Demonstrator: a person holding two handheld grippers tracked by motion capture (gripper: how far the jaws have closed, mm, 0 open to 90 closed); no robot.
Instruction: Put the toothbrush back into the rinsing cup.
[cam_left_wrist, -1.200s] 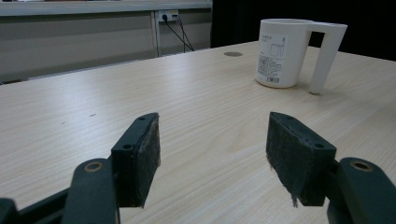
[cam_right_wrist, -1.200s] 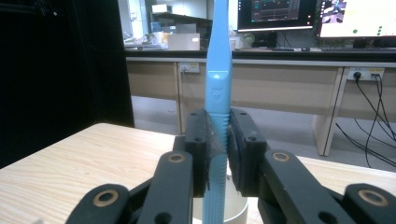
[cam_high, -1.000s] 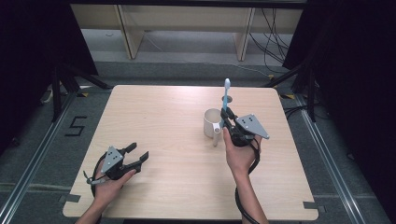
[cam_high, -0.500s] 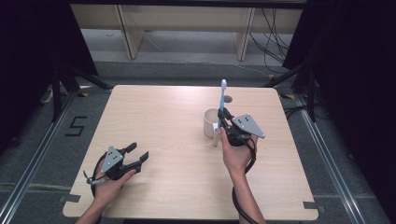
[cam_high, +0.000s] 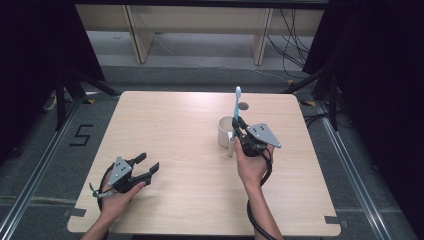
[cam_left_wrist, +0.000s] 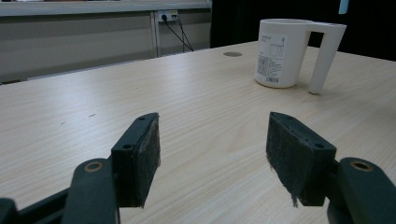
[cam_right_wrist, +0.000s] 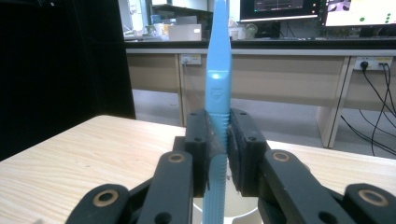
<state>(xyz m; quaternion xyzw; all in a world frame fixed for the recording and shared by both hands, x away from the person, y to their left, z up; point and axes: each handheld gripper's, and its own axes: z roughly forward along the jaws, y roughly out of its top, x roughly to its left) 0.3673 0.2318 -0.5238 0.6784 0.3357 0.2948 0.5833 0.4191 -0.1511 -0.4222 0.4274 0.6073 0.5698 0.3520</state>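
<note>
Toothbrush (cam_high: 236, 107) is the thing in play: a light blue one, held bolt upright with its long axis near vertical and its upper end pointing at the ceiling, just above and beside the white mug (cam_high: 224, 131) on the far right part of the table (cam_high: 165, 120). The right gripper (cam_high: 239, 131) is clamped on its lower handle, jaws pinched tight either side of the blue shaft (cam_right_wrist: 218, 93), and the lower tip hangs over the mug's open mouth, which sits directly below the jaws. My guess is that a short drop straight down, along the brush's own length, would stand it in the mug. The left gripper (cam_high: 148, 165) rests well away near the front left corner, jaws spread with nothing between its pads (cam_left_wrist: 144, 156), pointing toward the mug (cam_left_wrist: 285, 51).
</note>
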